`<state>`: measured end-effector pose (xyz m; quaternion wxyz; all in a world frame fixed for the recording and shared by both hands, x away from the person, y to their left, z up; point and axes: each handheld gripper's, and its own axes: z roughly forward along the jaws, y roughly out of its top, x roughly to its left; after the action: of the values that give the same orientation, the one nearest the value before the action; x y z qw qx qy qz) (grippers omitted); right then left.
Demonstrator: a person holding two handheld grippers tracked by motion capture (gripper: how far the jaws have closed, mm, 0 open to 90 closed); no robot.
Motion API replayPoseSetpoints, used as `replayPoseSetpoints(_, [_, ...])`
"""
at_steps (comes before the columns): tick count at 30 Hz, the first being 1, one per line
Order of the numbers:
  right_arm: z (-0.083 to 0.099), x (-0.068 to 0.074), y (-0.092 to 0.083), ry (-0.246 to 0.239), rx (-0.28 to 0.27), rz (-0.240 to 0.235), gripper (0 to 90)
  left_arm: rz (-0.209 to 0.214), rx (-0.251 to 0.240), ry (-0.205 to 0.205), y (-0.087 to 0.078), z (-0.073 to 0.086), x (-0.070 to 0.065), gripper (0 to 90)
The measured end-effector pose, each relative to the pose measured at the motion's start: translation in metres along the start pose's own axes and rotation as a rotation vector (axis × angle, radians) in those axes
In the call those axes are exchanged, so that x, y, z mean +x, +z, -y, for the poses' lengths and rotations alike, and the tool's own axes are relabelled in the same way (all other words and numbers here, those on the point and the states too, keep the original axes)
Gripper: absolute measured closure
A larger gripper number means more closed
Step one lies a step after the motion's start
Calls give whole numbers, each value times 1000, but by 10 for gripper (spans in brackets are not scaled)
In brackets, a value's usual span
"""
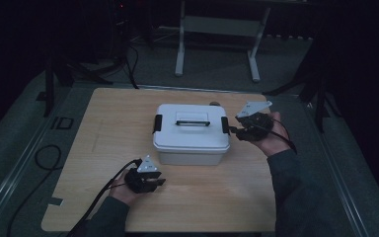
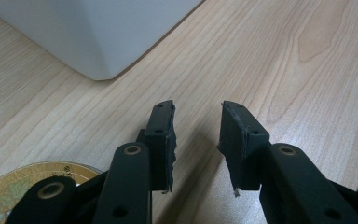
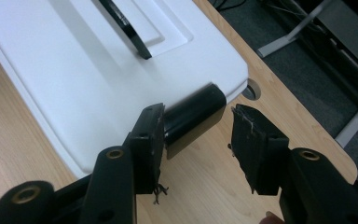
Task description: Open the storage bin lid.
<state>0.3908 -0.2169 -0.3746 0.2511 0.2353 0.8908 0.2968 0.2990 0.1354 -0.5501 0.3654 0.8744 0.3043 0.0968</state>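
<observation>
White storage box (image 1: 191,133), lid on, mid-table (image 1: 103,148).
Black latches at both ends, black handle on top. Right gripper (image 3: 198,123) gapes empty beside the right latch (image 3: 193,119); left gripper (image 2: 196,130) part-open, empty.

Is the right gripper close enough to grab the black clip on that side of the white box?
Probably yes. The right gripper is open right beside the black clip on the white box, with nothing between them.
</observation>
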Motion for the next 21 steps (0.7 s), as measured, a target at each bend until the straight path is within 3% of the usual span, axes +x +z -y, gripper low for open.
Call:
replayPoseSetpoints(5, [-7, -3, 2, -43, 17, -2, 539, -1, -1, -2, -1, 0, 0, 647])
replayPoseSetpoints(13, [-18, -4, 8, -125, 61, -47, 579, 0, -2, -7, 0, 0, 0, 642])
replayPoseSetpoints(21, [-38, 2, 12, -221, 92, -80, 615, 0, -1, -11, 0, 0, 0, 639])
